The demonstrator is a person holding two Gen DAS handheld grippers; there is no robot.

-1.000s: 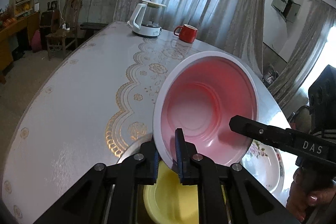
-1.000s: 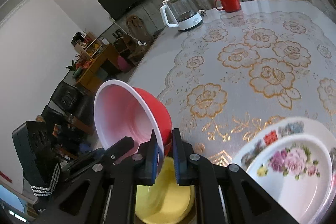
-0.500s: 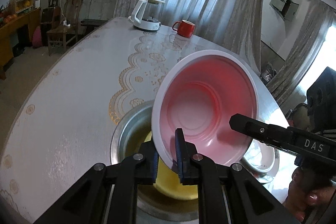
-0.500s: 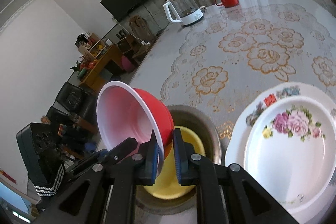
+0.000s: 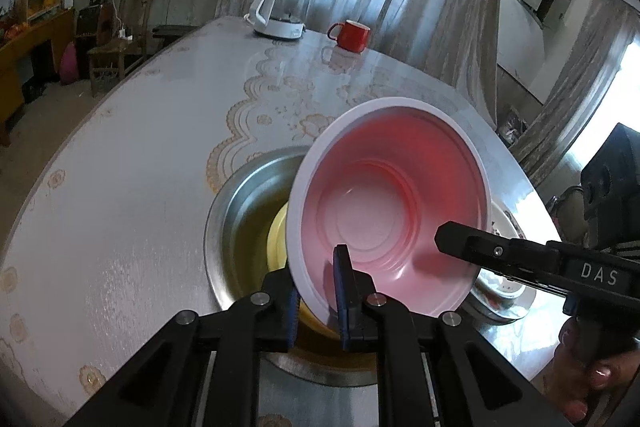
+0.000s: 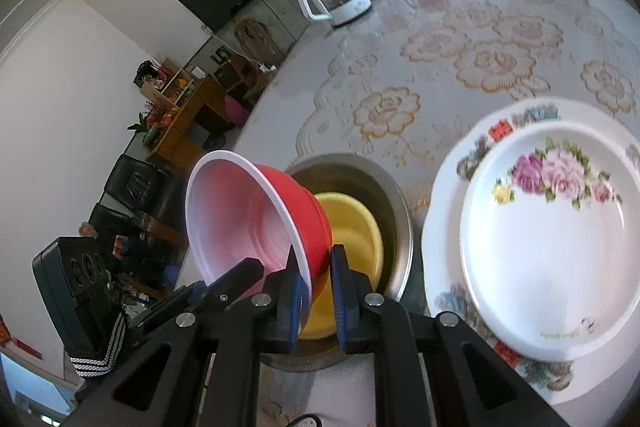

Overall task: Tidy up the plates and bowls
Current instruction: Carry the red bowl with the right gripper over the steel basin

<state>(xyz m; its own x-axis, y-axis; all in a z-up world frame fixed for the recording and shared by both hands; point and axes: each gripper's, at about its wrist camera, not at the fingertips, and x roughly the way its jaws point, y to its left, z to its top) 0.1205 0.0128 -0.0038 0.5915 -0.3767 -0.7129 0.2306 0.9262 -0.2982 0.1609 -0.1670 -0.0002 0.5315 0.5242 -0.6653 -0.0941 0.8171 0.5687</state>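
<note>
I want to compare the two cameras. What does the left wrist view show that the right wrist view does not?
Only the left wrist view: the red bowl's whole pink inside, and a hand.

Only the right wrist view: the bowl's red outside, and two stacked floral plates seen whole.

Both: both tongs shut on the bowl's rim, above the yellow bowl inside the steel basin.

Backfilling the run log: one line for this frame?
left gripper: shut on red bowl rim | right gripper: shut on same bowl | bowl tilted above yellow bowl in steel basin
</note>
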